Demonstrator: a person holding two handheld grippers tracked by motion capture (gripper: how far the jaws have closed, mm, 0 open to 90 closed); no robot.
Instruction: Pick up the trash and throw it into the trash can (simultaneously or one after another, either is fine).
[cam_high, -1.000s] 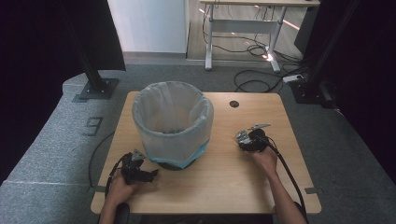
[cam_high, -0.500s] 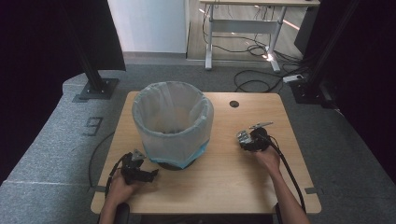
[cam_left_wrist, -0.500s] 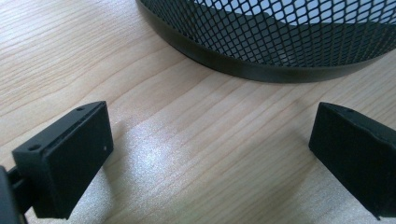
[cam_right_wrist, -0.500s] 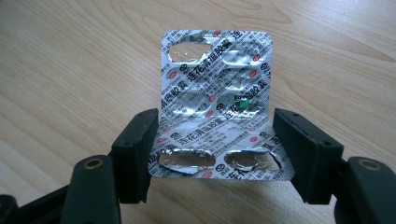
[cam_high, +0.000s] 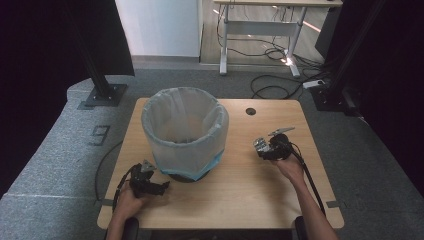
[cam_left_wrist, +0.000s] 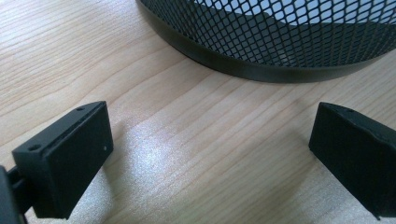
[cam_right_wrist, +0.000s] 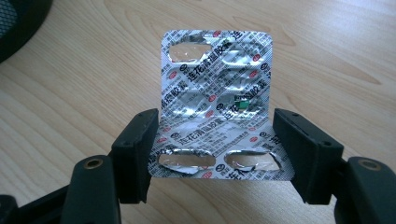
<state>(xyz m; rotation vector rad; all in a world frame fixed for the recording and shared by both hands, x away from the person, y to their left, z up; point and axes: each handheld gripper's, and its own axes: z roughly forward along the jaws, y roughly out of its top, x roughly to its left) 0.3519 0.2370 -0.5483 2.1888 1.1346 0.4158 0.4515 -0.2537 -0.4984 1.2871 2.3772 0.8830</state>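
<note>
A black mesh wastebasket (cam_high: 185, 132) lined with a pale bag stands on the wooden table (cam_high: 250, 190), left of centre. My left gripper (cam_high: 162, 188) rests on the table by the basket's near left side. In the left gripper view this left gripper (cam_left_wrist: 210, 135) is open, with bare wood between its jaws and the basket's base (cam_left_wrist: 261, 70) just ahead. My right gripper (cam_high: 260, 147) hovers to the right of the basket. In the right gripper view this right gripper (cam_right_wrist: 215, 140) is shut on a silver blister pack (cam_right_wrist: 215, 84), held upright by its side edges. Several of its pockets are torn open.
A round cable hole (cam_high: 250, 111) sits near the table's far edge. Black stand bases (cam_high: 102, 95) stand on the grey floor to the left and right. A metal desk frame (cam_high: 260, 30) with cables stands behind. The basket's rim (cam_right_wrist: 18, 18) lies left of the pack.
My right hand has lifted a little with the blister pack still in its jaws. The left hand and the basket have stayed put.
</note>
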